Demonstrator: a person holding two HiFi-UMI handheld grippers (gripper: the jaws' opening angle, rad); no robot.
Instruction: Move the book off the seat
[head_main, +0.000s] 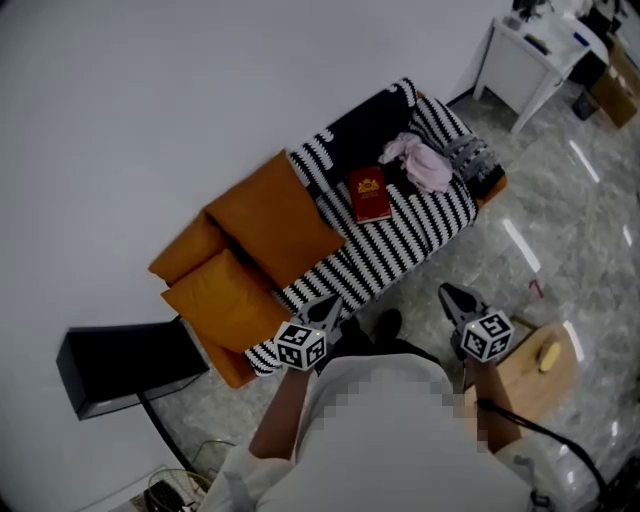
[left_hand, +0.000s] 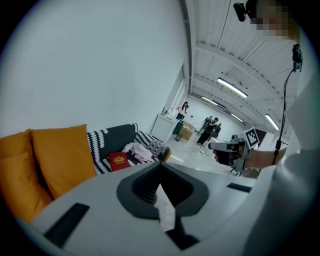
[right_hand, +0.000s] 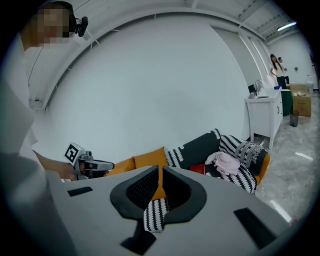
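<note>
The person's body covers the bottom of the head view, so the near end of the sofa (head_main: 228, 362) is partly hidden; in the right gripper view only a small red bit of the book shows, tucked behind the pink cloth (head_main: 425, 162); the gold mark on the book's cover is too small to read.

The left gripper (left_hand: 160, 167) has its two jaws pressed together, with nothing between them; the right gripper (right_hand: 160, 171) is closed too, and it holds nothing; both hang in the air in front of the sofa, well apart from the book.

The red book (head_main: 370, 194) lies flat on the striped blanket (head_main: 420, 235) that covers the seat; it sits between the orange cushions (head_main: 275, 218) and the pink cloth, just beside the cloth.
</note>
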